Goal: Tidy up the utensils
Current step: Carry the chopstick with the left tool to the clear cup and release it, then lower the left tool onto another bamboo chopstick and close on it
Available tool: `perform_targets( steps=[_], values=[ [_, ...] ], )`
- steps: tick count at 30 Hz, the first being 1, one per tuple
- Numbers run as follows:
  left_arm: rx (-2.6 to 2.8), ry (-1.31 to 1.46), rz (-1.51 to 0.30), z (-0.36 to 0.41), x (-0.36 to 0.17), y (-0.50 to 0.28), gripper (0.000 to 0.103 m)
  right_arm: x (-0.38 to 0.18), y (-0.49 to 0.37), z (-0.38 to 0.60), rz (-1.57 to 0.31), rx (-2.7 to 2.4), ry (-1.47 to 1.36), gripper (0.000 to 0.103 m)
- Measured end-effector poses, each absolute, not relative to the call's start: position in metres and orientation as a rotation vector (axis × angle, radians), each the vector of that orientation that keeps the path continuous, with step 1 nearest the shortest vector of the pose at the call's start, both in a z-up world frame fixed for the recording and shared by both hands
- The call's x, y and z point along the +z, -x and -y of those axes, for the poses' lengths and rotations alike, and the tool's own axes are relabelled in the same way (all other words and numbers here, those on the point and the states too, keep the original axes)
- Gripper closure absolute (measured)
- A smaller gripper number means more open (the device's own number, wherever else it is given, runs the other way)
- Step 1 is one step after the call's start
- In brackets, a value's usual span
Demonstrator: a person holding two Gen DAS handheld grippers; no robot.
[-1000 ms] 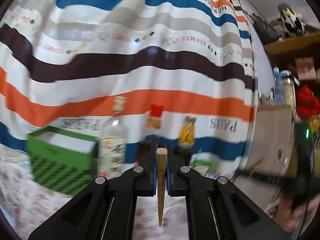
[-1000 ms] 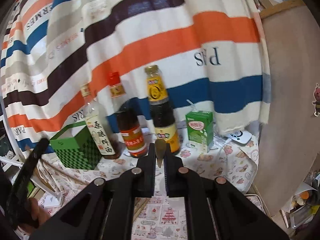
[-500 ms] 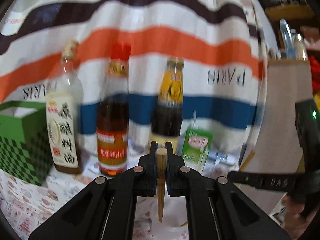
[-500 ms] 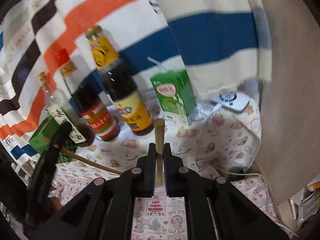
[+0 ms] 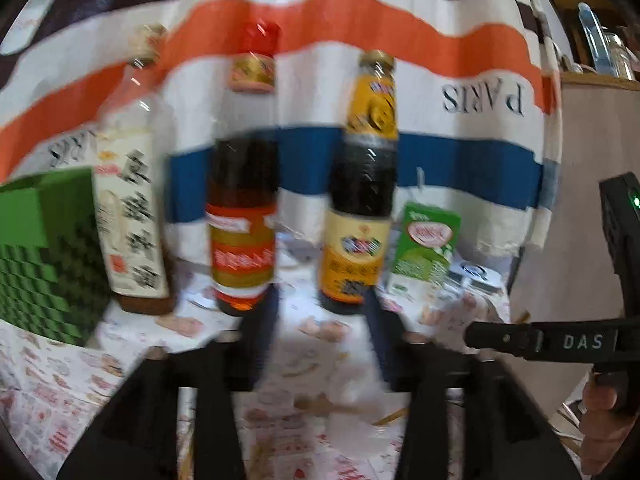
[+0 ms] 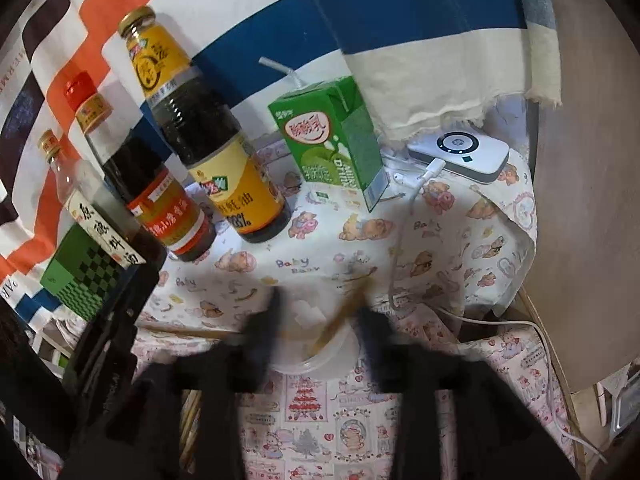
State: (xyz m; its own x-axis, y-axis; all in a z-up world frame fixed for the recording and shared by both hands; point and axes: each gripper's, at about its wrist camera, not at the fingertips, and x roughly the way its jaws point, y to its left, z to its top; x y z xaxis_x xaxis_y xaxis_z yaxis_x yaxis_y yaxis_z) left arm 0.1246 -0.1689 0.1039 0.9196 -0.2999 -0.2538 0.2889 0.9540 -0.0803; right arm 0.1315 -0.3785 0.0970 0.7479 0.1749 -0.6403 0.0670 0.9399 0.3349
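Note:
Both grippers stand open and blurred by motion. My left gripper holds nothing; a blurred wooden stick lies below it on the patterned cloth. My right gripper is open over a clear plastic cup; a wooden chopstick leans in the cup between the fingers. Another wooden stick lies on the cloth to the left. The right gripper's body shows at the right in the left wrist view.
Three sauce bottles stand in a row at the back, with a green checkered box on the left and a green milk carton on the right. A white power bank with its cable lies far right. A striped cloth hangs behind.
Both grippers have opened and let go of their wooden sticks. Both have tipped down toward the table; the right one now looks onto the cup.

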Motion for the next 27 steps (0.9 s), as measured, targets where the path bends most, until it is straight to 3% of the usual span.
perform_targets(
  steps=[2, 3, 5, 9, 11, 16, 20, 27],
  values=[
    [-0.281, 0.029, -0.233, 0.158, 0.112, -0.116, 0.047, 0.107, -0.124, 0.373, -0.682, 0.021, -0.296, 0.047],
    [-0.275, 0.028, -0.219, 0.153, 0.116, -0.111, 0.044, 0.111, -0.121, 0.371, -0.660, 0.024, -0.269, 0.036],
    [-0.241, 0.024, -0.186, 0.138, 0.125, -0.100, 0.031, 0.121, -0.110, 0.365, -0.604, 0.025, -0.222, 0.027],
    [-0.174, 0.021, -0.141, 0.108, 0.140, -0.077, 0.016, 0.141, -0.088, 0.354, -0.512, 0.003, -0.190, 0.022],
    [-0.201, 0.028, -0.136, 0.090, 0.147, -0.065, 0.000, 0.151, -0.075, 0.347, -0.465, 0.022, -0.182, 0.021],
    [-0.072, -0.083, -0.096, 0.061, 0.163, -0.032, 0.000, 0.164, -0.043, 0.327, -0.399, 0.140, -0.204, 0.016],
    [0.030, -0.156, -0.105, 0.042, 0.164, -0.014, 0.000, 0.152, -0.030, 0.305, -0.450, 0.206, -0.210, 0.015],
    [0.004, -0.010, -0.223, 0.002, 0.123, -0.002, 0.000, 0.107, -0.013, 0.280, -0.531, 0.211, -0.197, 0.015]
  ],
)
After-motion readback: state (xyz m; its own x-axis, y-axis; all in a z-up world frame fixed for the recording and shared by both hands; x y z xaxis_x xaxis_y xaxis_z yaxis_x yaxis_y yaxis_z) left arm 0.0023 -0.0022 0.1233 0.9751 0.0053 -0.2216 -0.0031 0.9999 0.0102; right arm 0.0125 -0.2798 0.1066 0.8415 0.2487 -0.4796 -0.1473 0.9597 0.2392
